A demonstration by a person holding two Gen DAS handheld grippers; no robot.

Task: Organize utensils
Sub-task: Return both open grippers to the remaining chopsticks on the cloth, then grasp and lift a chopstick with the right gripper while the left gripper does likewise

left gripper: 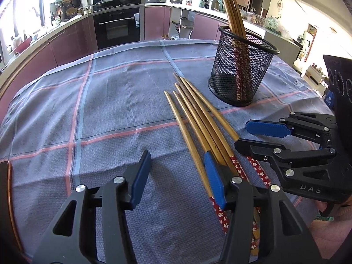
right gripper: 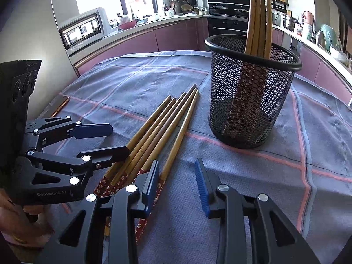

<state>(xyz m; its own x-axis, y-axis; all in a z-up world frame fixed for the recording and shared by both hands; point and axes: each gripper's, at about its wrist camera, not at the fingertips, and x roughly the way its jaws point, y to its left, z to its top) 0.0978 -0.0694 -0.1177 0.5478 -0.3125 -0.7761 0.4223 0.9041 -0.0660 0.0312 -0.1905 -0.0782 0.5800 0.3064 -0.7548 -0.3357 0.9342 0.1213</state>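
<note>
Several wooden chopsticks with red flowered ends lie side by side on the checked cloth. A black mesh cup stands upright beyond them and holds several more chopsticks. My left gripper is open at the bundle's left side, with the outermost chopstick just inside its right pad. My right gripper is open at the bundle's right side, with the outermost chopstick just inside its left pad. Neither gripper's pads press on anything.
The blue-grey checked cloth covers the table, whose copper-coloured rim shows at the left. Kitchen counters and an oven stand behind the far edge. A hand holds the left gripper.
</note>
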